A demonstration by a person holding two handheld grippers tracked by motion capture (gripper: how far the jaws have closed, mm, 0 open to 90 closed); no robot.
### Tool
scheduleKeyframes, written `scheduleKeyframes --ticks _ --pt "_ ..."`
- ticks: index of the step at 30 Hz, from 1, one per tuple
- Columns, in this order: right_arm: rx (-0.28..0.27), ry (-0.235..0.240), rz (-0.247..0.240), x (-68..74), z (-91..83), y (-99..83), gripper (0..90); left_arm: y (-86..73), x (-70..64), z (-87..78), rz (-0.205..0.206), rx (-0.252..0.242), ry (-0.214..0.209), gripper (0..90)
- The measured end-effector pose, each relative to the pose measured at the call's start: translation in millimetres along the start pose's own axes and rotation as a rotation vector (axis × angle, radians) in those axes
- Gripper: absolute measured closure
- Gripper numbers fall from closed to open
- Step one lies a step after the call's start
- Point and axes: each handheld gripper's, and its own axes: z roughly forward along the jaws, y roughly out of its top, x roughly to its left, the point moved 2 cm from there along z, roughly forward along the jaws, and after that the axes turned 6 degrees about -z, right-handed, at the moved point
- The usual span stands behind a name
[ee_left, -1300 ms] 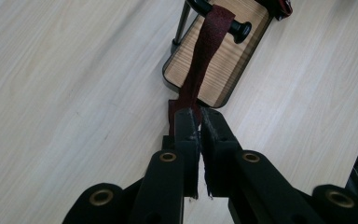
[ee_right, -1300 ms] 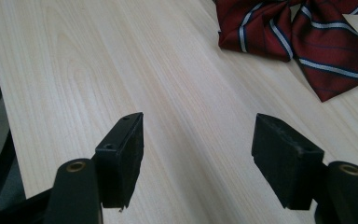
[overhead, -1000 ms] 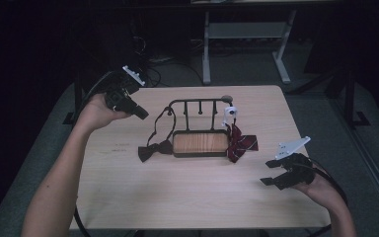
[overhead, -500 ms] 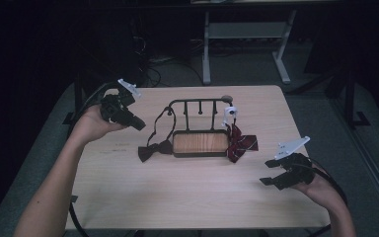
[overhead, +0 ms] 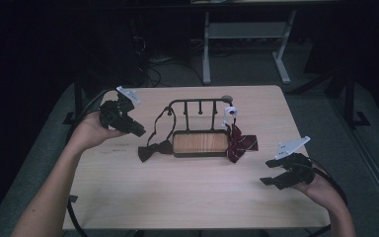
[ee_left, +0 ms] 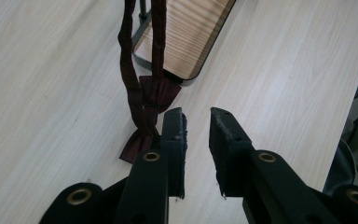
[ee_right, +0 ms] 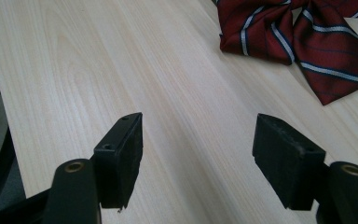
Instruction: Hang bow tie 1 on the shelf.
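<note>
A dark bow tie point(overhead: 154, 149) lies on the tabletop point(overhead: 187, 192) just left of the wooden-based rack point(overhead: 200, 142), its strap hooked over the rail; your left gripper point(ee_left: 196, 122), jaws narrowly parted and empty, looks to be lining up on it, and next needs a descent onto the knot. The right gripper view alone shows your right gripper point(ee_right: 198, 133), wide and empty, near the striped red bow tie point(ee_right: 303, 32).

I saw a pale matt wood-grain table point(overhead: 187, 197), a stand point(overhead: 200, 143) with a glossy striped wooden base and thin dark metal rails, two cloth bow ties, dark maroon point(ee_left: 144, 116) and red striped point(ee_right: 303, 32), and matt black gripper pads point(ee_right: 279, 154).
</note>
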Motion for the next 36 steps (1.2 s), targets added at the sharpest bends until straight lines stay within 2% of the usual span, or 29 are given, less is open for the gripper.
scheduleKeyframes --ticks 8,13,14,25,36 --pt "-0.002 -0.006 0.001 -0.7 -1.0 -1.3 32.9 -5.2 -2.0 1.9 0.011 -0.002 -0.003 72.4" --pt "-0.003 -0.007 0.006 -1.1 -0.6 -2.2 32.9 -8.5 -4.1 3.2 0.003 -0.014 -0.005 71.5" --pt "0.0 -0.005 0.01 -0.9 -0.9 -2.3 32.9 -9.4 -4.1 2.9 0.012 -0.009 -0.004 71.4" --pt "-0.002 -0.011 0.009 -1.3 -2.6 -4.2 32.9 -25.9 -3.7 9.4 -0.013 -0.021 -0.014 69.0" --pt "-0.001 -0.013 0.009 -1.2 -3.1 -4.6 32.9 -40.8 -7.4 12.0 -0.015 -0.033 -0.019 65.2"
